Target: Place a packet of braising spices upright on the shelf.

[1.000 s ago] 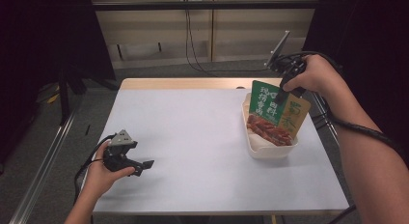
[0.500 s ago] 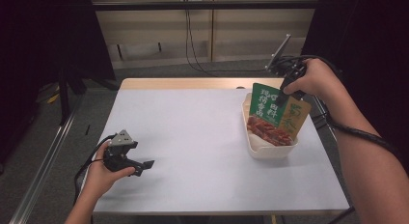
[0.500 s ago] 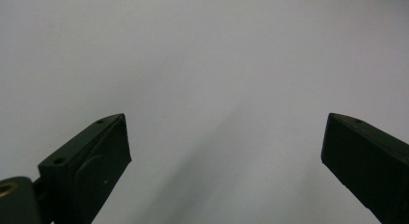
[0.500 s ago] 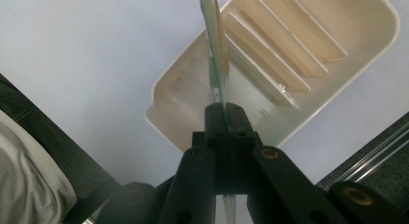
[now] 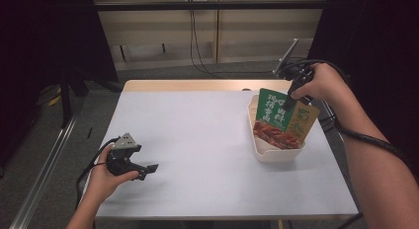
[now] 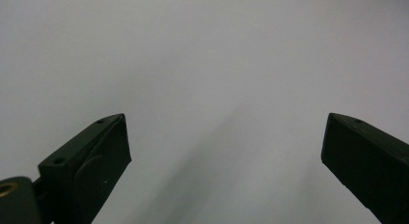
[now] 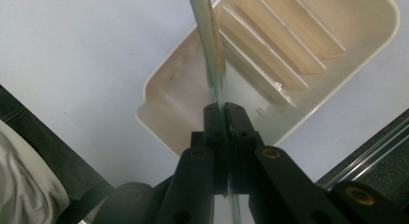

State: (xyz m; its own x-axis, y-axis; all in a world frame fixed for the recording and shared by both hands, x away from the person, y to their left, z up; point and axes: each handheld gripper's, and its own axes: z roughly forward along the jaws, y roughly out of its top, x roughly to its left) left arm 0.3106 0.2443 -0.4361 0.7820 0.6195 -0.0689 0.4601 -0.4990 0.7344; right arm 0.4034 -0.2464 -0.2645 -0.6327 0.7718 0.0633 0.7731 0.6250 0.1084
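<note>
Little has moved since the earlier frame: right gripper (image 5: 288,103) still pinches the packet (image 5: 284,119) upright in the tray (image 5: 269,154). Left gripper (image 5: 144,170) wide, empty. White table (image 5: 197,140); dark curtains. Packet bears Chinese characters.

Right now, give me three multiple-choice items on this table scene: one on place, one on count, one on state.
1. Where is the cream tray?
A. at the table's right side
B. at its left edge
C. on the floor

2. How many pouches stand pinched together over the tray?
A. one
B. two
C. four

3. How do the left gripper's jaws stand?
A. shut on a pouch
B. shut on nothing
C. open over bare tabletop

Key: 1 A, the tray sits near the right edge; 2 B, a green pouch fronts a tan one; 3 C, a wide gap shows between the jaws.
</note>
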